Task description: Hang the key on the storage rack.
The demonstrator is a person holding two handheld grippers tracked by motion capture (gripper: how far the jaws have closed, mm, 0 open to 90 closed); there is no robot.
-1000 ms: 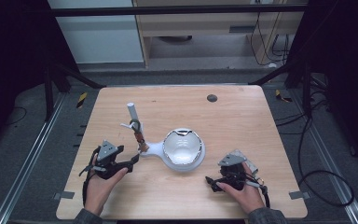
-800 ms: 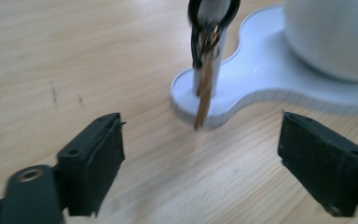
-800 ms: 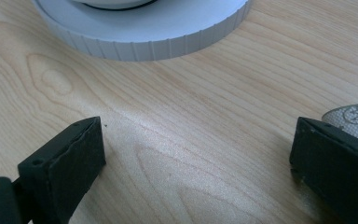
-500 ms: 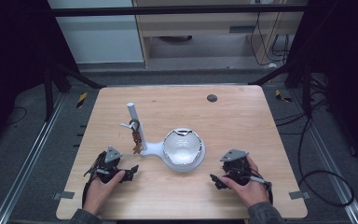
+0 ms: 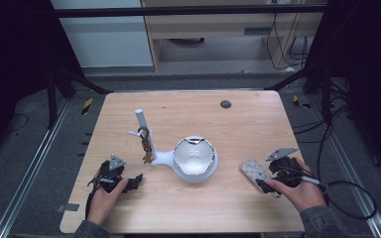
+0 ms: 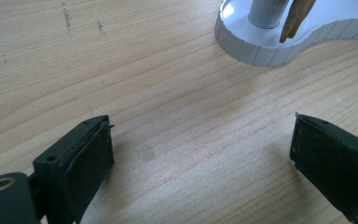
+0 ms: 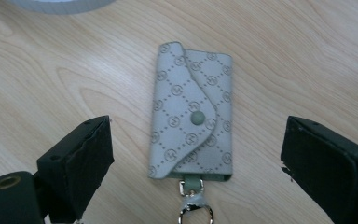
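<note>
A pale grey-green key pouch (image 7: 193,116) with a monogram print, a snap button and a metal clasp lies flat on the wooden table (image 5: 258,124). My right gripper (image 7: 196,140) is open, one jaw on each side of the pouch, touching nothing. In the high view the pouch (image 5: 253,169) lies just left of the right gripper (image 5: 267,182). My left gripper (image 5: 135,180) rests near the front left, open over bare wood (image 6: 200,140). A white stand (image 5: 164,158) with an upright post (image 5: 141,124) stands ahead of it, with a brown keyring (image 5: 147,148) hanging from it.
The stand's round white dish (image 5: 194,157) sits mid-table between the two grippers. Its base edge (image 6: 261,49) lies just beyond the left jaws. A dark round hole (image 5: 225,104) marks the far side of the table. The front edge runs close behind both hands.
The right gripper has drawn back to the right, and the key pouch now lies uncovered on the table. The left hand has slid slightly toward the front edge.
</note>
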